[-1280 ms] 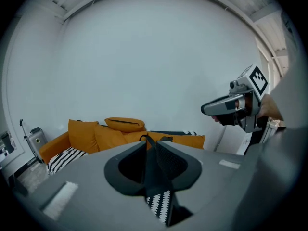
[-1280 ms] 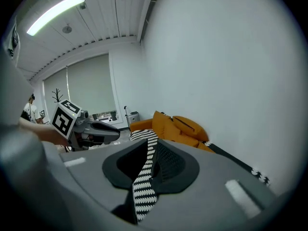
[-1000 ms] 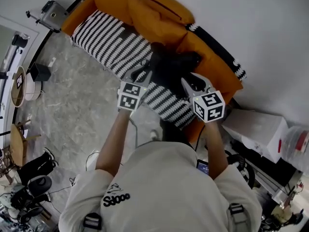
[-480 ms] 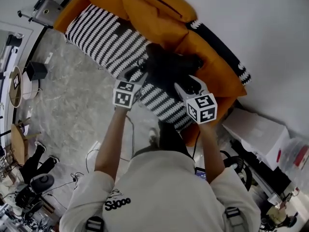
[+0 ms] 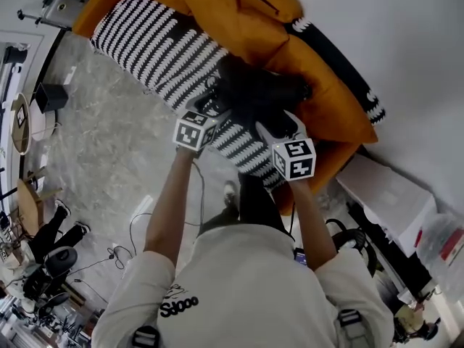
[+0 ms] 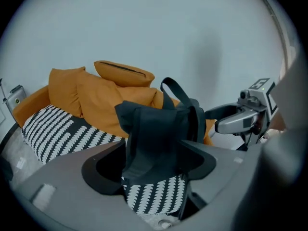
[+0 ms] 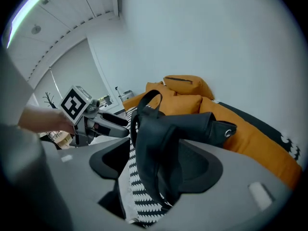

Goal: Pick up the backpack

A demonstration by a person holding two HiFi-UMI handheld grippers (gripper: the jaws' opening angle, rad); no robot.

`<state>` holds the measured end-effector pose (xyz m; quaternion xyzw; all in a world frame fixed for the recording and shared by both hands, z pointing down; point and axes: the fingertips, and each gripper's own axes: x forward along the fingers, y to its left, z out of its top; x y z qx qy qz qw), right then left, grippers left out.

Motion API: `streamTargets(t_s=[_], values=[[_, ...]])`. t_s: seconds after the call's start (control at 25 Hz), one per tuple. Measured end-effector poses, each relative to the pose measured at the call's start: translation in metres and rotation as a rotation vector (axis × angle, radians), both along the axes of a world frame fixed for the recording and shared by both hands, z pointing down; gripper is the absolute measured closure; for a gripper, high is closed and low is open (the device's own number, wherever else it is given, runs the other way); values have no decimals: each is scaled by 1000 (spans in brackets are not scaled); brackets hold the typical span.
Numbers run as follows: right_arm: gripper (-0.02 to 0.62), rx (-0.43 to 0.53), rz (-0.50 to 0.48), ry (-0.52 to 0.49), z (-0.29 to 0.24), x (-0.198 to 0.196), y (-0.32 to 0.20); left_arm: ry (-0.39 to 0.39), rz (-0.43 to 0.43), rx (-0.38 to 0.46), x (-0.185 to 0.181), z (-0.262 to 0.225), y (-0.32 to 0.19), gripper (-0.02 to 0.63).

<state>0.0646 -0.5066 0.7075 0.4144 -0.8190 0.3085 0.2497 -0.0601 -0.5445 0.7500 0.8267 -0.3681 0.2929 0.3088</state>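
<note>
Below me an orange sofa (image 5: 335,106) stands against a white wall (image 5: 406,42), cushions (image 5: 232,9) piled on it, grey stone floor (image 5: 109,165) before it.

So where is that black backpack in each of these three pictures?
Head view: the backpack lies upper centre, on the striped seat cover.
Left gripper view: backpack at centre, close up.
Right gripper view: backpack at centre, close up, its handle loop on top.
Shared landmark: the orange cushions behind it.
</note>
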Motion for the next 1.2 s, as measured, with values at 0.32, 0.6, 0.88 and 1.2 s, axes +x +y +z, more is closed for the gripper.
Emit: streamTargets(t_s=[0.32,0.6,0.88,1.2], values=[[181,-41,14,-12,35,-14,-2,-23,-24,-54,4,34,-9,236],[194,-46,66,2,51,-14,-18,78,-100,-53,7,45,-18,238],[291,-51,55,70,53,-3,-15,117,-106,24,12,40,-13,290],[473,-50,-8,60,37,2,8,101,-124,10,7,27,2,360]])
